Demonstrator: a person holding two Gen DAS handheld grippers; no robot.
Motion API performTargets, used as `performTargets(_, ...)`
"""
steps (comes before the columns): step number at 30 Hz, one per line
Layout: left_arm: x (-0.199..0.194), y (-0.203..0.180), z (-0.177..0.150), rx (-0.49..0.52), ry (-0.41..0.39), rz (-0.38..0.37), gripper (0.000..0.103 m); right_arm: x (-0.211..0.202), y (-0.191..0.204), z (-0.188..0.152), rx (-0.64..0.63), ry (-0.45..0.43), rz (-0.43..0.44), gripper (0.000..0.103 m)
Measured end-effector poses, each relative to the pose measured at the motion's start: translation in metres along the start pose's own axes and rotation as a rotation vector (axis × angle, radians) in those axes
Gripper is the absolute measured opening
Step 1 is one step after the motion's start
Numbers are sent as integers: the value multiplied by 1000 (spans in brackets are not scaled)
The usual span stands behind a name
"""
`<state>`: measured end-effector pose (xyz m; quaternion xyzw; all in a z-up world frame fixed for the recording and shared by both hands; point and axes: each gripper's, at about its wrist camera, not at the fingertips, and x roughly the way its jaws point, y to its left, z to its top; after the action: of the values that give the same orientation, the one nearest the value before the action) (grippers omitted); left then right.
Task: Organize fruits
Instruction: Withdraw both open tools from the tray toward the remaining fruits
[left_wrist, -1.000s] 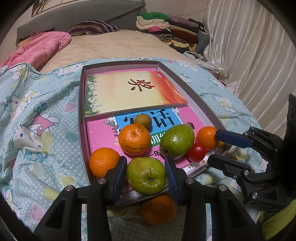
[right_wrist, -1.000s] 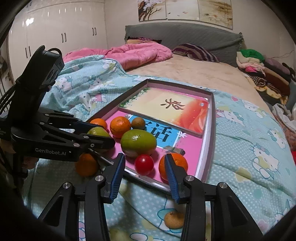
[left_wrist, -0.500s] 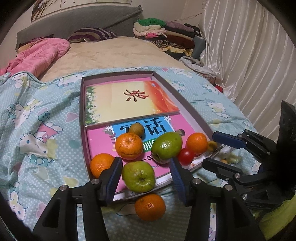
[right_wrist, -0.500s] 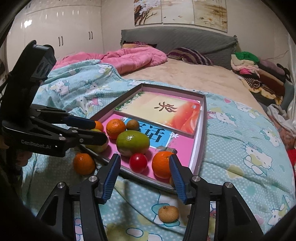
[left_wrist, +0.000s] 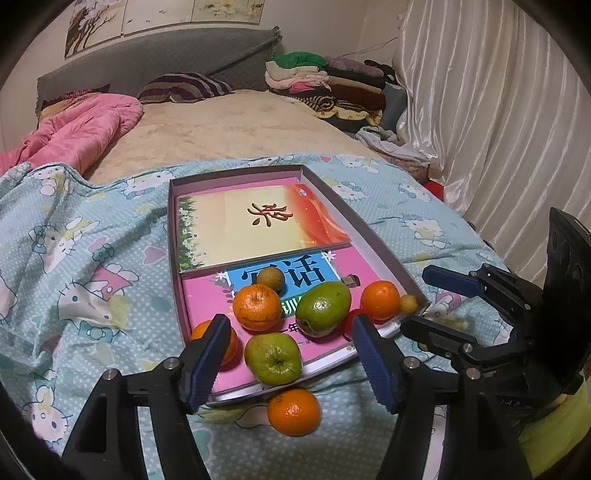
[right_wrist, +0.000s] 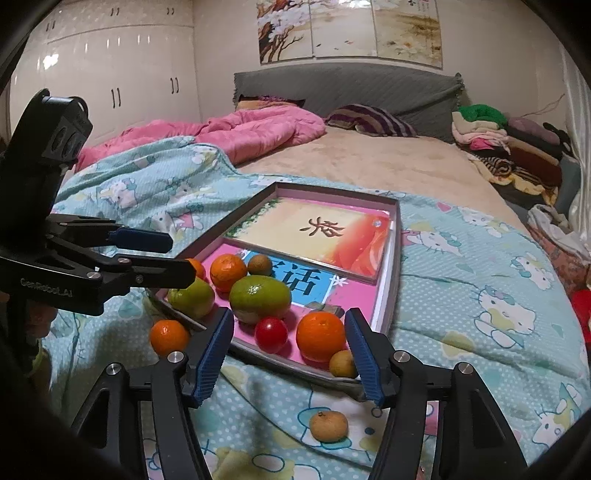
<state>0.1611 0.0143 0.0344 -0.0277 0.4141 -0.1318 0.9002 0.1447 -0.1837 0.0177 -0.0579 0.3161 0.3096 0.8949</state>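
Note:
A shallow tray (left_wrist: 171, 221) holding two books lies on the bed. On its near end sit a green apple (left_wrist: 273, 358), a green mango (left_wrist: 324, 303), several oranges and a cherry tomato (right_wrist: 271, 334). My left gripper (left_wrist: 290, 325) hovers just off the apple, its jaws opening, pads clear of the fruit. My right gripper (right_wrist: 289, 317) stands before the tomato and an orange (right_wrist: 319, 336), jaws opening and touching nothing. One orange (left_wrist: 293, 411) and a small brown fruit (right_wrist: 328, 426) lie on the blanket outside the tray.
A small yellow fruit (right_wrist: 341, 363) rests at the tray's near corner. The patterned blue blanket (right_wrist: 480, 295) surrounds the tray. A pink quilt (right_wrist: 258, 129) and folded clothes (left_wrist: 325, 81) lie farther back. White curtains (left_wrist: 498, 129) hang on the right.
Both grippers' jaws have widened. The left gripper let go of the green apple and drew back and up; the apple stays in the tray. The right gripper barely shifted.

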Motion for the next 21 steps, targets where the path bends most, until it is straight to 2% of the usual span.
performTargets(2, -3, 0, 1, -1, -6, 3, 72, -3, -2, 0, 5, -7, -5, 64)
performTargets(5, -6, 3, 2, -25, -7, 6, 82, -9, -5, 1, 15, -20, -19, 66)
performTargets(7, -9, 5, 2, -32, -10, 4, 83, -14, -8, 0, 22, -28, -34, 69)
performTargets(21, -23, -5, -20, -28, -29, 21, 84, -44, -13, -11, 65, -58, -81, 70)
